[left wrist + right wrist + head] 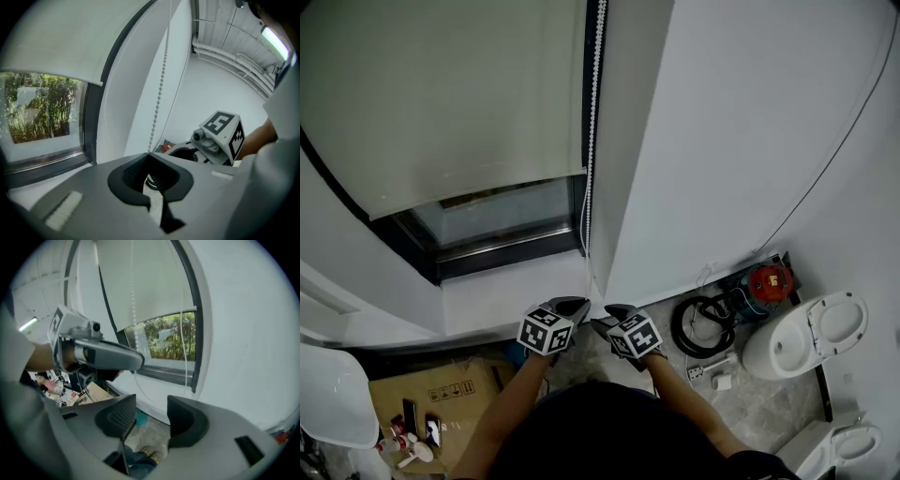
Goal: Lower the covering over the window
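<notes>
A pale roller blind (441,94) covers most of the window, leaving a strip of glass (502,211) bare at the bottom. Its white bead chain (593,112) hangs along the window's right edge. My left gripper (578,306) is shut on the chain low down; in the left gripper view the bead chain (160,89) runs down into the closed jaws of the left gripper (149,161). Just to its right, my right gripper (602,321) stands open. In the right gripper view the right gripper (152,416) has nothing between its pads, and the left gripper (136,361) sits ahead on the chain (132,301).
A white wall (722,141) juts out right of the window. On the floor lie a toilet (811,333), a red device (770,280) with a coiled black hose (703,323), and a cardboard box (441,394) with small items at the lower left.
</notes>
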Demonstrator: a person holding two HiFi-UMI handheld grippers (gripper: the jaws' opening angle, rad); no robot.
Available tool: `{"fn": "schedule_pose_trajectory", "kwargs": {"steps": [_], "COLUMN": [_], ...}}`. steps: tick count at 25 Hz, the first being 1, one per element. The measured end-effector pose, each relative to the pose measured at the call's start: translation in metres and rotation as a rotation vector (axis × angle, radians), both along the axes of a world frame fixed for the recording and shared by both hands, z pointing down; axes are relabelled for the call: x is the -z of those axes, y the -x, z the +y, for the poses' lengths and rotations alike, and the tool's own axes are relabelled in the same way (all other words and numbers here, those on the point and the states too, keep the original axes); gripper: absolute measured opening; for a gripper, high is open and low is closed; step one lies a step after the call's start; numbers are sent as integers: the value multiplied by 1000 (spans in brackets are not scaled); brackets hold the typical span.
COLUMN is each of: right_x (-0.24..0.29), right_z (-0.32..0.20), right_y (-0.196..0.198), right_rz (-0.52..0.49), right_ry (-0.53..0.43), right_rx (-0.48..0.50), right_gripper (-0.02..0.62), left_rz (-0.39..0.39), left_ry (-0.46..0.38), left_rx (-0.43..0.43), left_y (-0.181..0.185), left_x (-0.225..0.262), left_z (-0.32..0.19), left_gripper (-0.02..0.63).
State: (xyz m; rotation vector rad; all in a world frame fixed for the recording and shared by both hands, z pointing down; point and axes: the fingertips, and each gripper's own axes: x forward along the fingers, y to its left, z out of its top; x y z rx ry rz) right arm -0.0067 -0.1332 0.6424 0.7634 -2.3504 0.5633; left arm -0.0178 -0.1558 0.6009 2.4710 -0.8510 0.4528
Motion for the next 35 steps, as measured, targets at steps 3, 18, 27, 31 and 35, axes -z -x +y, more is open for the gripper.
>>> {"fn": "schedule_pose_trajectory", "kwargs": {"steps": [3, 18, 27, 31, 35], "right_x": [34, 203, 309, 356, 383], "right_z": [-7, -36, -44, -40, -34], "right_y": [-5, -22, -43, -47, -48], "right_rz": [-58, -243, -336, -338, -307], "right_ry": [-101, -525, -784, -889, -960], "right_rx": [-41, -226, -350, -375, -391], "right_gripper": [175, 12, 12, 12, 12], "left_rz": [-4, -5, 31, 13, -29], "left_ry": [-11, -342, -725, -791, -819], "left_rx": [11, 257, 413, 438, 469], "left_y": [4, 49, 79, 81, 83], "left_x": [-1, 87, 257, 300, 319], "left_z": [-3, -38, -23, -12, -8], "left_gripper": [11, 71, 25, 11, 11]}}
